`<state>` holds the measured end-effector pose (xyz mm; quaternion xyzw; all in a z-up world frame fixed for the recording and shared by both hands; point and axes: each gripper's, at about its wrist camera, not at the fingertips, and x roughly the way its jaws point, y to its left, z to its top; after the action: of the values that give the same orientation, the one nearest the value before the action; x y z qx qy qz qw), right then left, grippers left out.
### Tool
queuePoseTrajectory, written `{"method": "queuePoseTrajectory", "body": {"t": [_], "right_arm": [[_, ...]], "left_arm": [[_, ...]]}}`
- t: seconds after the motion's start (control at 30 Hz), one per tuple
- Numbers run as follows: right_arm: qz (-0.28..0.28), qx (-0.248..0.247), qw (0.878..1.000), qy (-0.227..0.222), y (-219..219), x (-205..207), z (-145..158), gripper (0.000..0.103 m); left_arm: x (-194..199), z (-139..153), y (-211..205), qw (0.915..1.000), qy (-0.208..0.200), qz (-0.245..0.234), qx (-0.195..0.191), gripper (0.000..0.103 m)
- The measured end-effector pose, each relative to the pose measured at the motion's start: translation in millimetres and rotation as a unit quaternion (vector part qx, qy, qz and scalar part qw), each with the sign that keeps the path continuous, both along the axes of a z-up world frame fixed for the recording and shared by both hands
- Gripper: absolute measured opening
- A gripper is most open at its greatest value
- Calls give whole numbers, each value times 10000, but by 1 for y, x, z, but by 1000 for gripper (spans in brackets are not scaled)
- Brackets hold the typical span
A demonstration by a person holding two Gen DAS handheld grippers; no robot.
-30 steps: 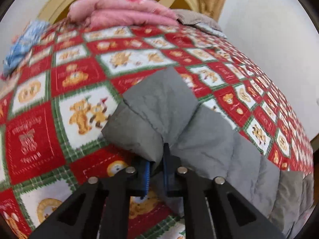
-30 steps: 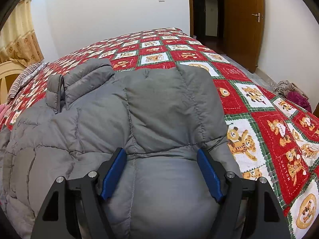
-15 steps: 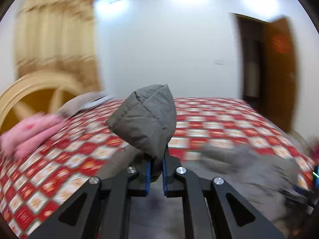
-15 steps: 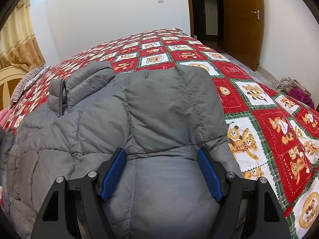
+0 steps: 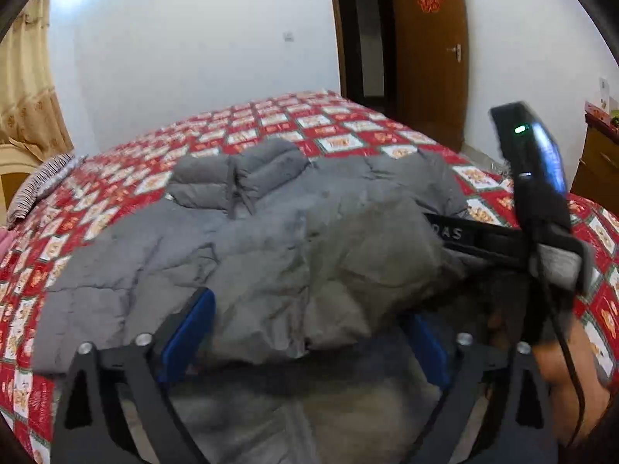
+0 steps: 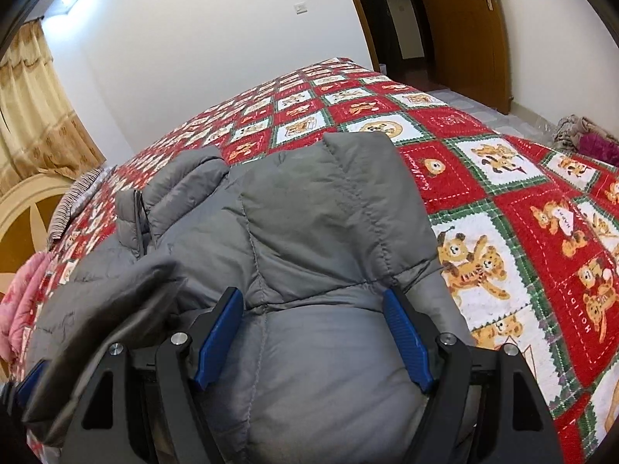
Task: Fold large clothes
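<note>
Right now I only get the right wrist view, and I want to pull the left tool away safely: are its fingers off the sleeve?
Observer: Yes. On the left gripper the fingers have just been opening and now stand wide. The sleeve lies loose between them, across the jacket.
Operator: Anything close on its right side?
Observer: The hand holding the right gripper shows right next to the left gripper's right finger.
</note>
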<state>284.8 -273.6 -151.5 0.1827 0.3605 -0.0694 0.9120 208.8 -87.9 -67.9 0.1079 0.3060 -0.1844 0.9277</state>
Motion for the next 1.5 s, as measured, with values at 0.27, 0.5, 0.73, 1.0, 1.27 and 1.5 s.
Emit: {"method": "queuePoseTrajectory", "body": {"t": [0.27, 0.5, 0.73, 1.0, 1.27, 1.5], "right_arm": [[-60, 425, 9991, 68, -12, -15, 16, 76], [515, 1208, 9909, -309, 21, -66, 52, 84], [1198, 748, 9879, 639, 86, -52, 11, 40], [1476, -262, 9872, 544, 84, -63, 54, 22], [1410, -427, 9830, 1096, 52, -63, 11, 22], [1376, -385, 9846, 1003, 50, -61, -1, 24]], "left_arm": [[-46, 19, 69, 9990, -27, 273, -341, 103], [-25, 2, 143, 9863, 401, 1352, -850, 103], [-15, 15, 166, 9814, 529, 1600, -918, 103], [50, 44, 171, 9771, 293, 2017, -610, 103], [93, -30, 154, 9624, 659, 2603, 419, 87], [105, -81, 172, 9456, 1031, 3053, 444, 103]]}}
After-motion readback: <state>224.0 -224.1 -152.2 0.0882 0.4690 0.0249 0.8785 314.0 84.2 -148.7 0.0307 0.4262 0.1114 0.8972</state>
